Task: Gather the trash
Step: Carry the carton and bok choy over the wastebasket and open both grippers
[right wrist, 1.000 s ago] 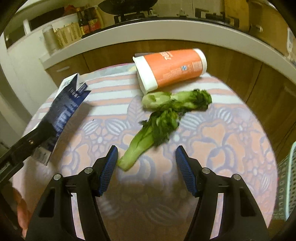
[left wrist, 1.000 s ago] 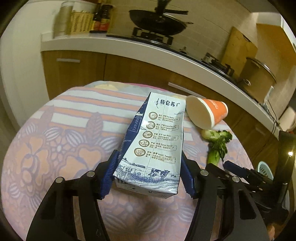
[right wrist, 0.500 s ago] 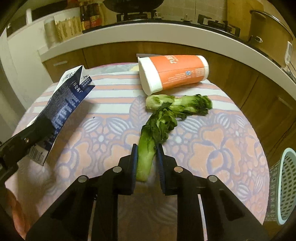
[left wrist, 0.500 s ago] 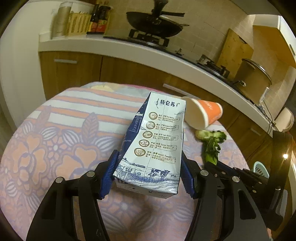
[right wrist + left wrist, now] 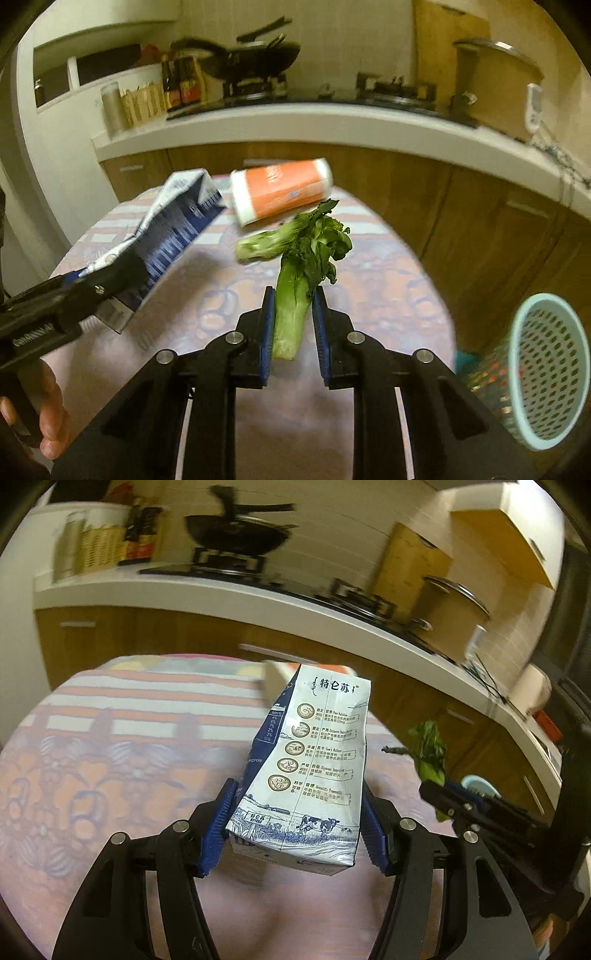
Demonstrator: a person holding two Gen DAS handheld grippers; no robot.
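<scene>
My left gripper (image 5: 297,801) is shut on a blue and white milk carton (image 5: 314,760), held above the flowered tablecloth (image 5: 92,775). The same carton (image 5: 177,236) shows at the left of the right wrist view, in the left gripper (image 5: 99,280). My right gripper (image 5: 293,306) is shut on the stalk of a leafy green vegetable (image 5: 299,280), lifted off the cloth. A second green stalk (image 5: 266,243) lies on the table. An orange paper cup (image 5: 280,190) lies on its side behind it. From the left wrist view the held vegetable (image 5: 430,753) hangs at the right.
A pale blue mesh basket (image 5: 543,369) stands low at the right, beyond the table's edge. A white kitchen counter (image 5: 332,125) with a stove, a wok (image 5: 236,531) and a pot runs behind the table. A hand (image 5: 48,413) holds the left gripper's handle.
The right gripper closed on the green stalk and lifted it off the cloth. Both grippers rose and swung, so the carton now hangs higher and the basket has come into view.
</scene>
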